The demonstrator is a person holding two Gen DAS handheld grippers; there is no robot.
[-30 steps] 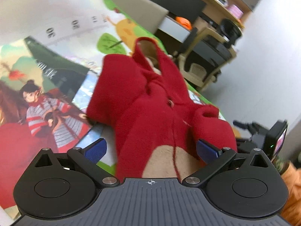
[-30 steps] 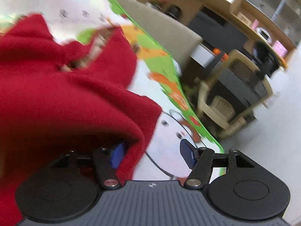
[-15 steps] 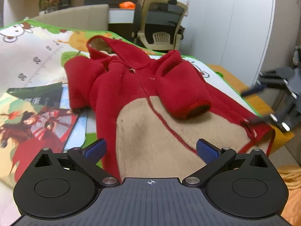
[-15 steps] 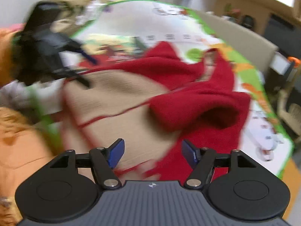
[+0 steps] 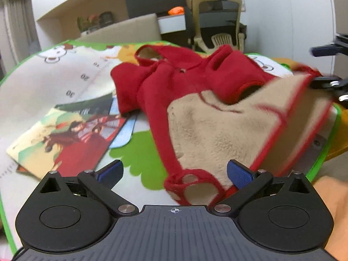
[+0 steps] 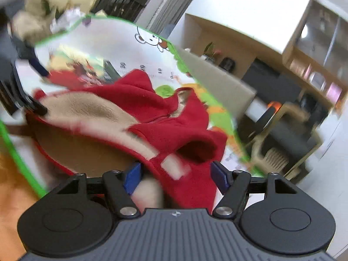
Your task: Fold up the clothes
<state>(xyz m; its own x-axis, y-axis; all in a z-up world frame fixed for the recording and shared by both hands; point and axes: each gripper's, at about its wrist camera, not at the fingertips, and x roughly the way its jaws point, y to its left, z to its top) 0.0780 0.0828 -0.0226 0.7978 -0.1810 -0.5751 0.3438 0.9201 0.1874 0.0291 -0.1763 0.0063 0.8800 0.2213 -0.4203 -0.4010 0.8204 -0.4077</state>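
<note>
Left wrist view: red hooded jacket (image 5: 174, 82) on a printed play mat (image 5: 71, 74), hem turned back.

The left gripper (image 5: 174, 171) stands with its blue-padded fingers (image 5: 239, 174) spread wide, the jacket's red lower corner lying between them. The beige fleece lining (image 5: 221, 130) faces up, blurred at its raised right edge, where the right gripper (image 5: 328, 82) meets the cloth. An illustrated book (image 5: 67, 134) lies to the left on the mat, partly under a sleeve. An office chair (image 5: 217, 21) stands behind.

Hoodie (image 5: 178, 80) lies on mat (image 5: 65, 74), beside book (image 5: 65, 139).
</note>
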